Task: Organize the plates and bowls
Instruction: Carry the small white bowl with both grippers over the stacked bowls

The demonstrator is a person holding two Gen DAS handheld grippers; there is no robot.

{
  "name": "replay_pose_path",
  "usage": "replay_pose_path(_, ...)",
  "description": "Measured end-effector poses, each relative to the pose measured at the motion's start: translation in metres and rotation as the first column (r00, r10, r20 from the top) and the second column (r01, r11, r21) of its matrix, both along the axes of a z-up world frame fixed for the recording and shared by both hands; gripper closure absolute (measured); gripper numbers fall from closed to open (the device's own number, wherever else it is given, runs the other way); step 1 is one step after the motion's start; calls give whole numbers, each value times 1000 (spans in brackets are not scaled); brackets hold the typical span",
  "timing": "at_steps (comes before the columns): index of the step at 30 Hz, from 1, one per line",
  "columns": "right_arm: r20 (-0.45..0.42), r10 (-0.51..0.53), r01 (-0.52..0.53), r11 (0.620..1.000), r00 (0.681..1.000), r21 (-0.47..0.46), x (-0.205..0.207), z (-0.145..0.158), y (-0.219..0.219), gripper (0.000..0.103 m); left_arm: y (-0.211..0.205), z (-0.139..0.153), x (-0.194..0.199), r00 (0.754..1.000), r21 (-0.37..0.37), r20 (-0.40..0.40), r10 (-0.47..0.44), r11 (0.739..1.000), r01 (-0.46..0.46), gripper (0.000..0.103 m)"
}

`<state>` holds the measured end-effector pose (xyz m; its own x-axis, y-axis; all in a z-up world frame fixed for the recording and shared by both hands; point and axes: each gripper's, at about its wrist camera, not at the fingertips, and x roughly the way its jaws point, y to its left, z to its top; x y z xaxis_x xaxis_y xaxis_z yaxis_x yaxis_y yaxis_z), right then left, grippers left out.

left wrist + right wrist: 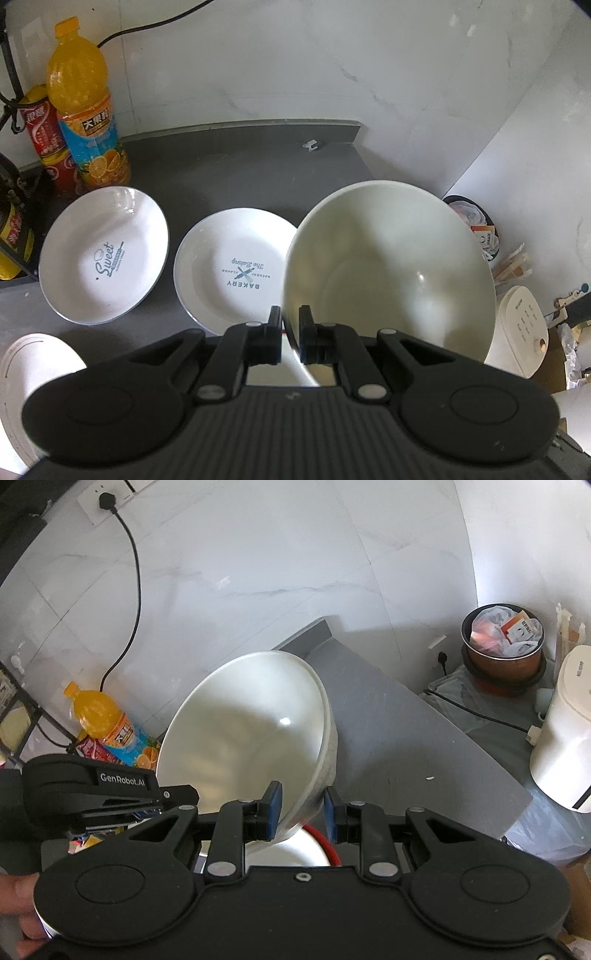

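My left gripper (290, 325) is shut on the near rim of a large cream bowl (391, 273) and holds it tilted above the grey counter (236, 162). Two white plates lie on the counter: one printed "Sweet" (105, 254) at the left, one printed "Bakery" (232, 266) in the middle. In the right wrist view my right gripper (302, 808) grips the rim of a large white bowl (247, 734), tilted, with the left gripper (110, 794) beside it at the left. A white dish with a red rim (314, 845) lies below.
An orange juice bottle (86, 110) and a red can (46, 136) stand at the counter's back left. A white dish edge (33, 373) shows at the lower left. Off the counter's right edge are a waste bin (504, 642) and a white appliance (565, 731).
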<state>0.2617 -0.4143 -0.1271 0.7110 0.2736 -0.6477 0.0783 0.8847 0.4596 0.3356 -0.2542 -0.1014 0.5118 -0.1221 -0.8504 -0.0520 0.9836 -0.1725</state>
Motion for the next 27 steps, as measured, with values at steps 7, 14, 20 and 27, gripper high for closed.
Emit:
replay_pose_path(7, -6, 13, -13, 1000, 1000, -10, -17, 2, 8, 79, 4, 0, -21, 1000, -8, -7, -2, 1000, 2, 97)
replay_pose_path(14, -40, 36, -38, 999, 999, -32, -28, -7, 17, 79, 8, -4, -36, 1000, 3, -20, -21, 1000, 21, 97)
replay_pose_path(20, -74, 44, -46, 999, 996, -28, -34, -19, 20, 79, 9, -19, -42, 998, 1, -65, -24, 1000, 24, 97)
replay_pose_path(27, -91, 89, -94, 995, 992, -45, -38, -27, 29, 79, 14, -32, -49, 995, 17, -97, -5, 1000, 6, 97)
